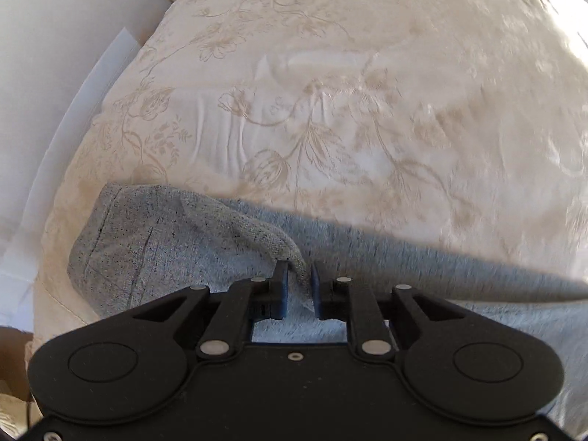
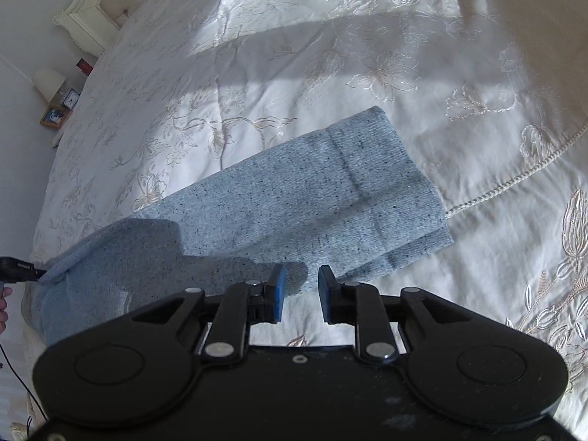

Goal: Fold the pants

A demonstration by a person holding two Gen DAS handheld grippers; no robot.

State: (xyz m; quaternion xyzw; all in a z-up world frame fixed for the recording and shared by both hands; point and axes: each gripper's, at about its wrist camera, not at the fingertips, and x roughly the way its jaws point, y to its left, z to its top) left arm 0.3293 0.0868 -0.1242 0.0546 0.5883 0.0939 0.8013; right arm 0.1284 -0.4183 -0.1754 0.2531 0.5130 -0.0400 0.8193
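Light blue-grey pants (image 2: 294, 191) lie folded lengthwise on a cream embroidered bedspread (image 2: 477, 147), their hem end toward the upper right. My right gripper (image 2: 301, 275) hovers open over the near edge of the pants with nothing between its blue pads. In the left wrist view the pants (image 1: 147, 242) fill the lower part, and a raised ridge of the cloth runs up into my left gripper (image 1: 298, 268). It fills the narrow gap between the jaws and is lifted off the bedspread (image 1: 330, 110). A black finger (image 2: 18, 272) of that gripper shows at the far left, at the lifted edge.
A cream tufted headboard (image 2: 92, 11) stands at the upper left. Beside it a nightstand holds a lamp (image 2: 49, 81), a small clock (image 2: 71, 101) and a picture frame (image 2: 53, 115). A person's hand (image 2: 3, 308) and a thin cable (image 2: 14, 375) show at the left edge.
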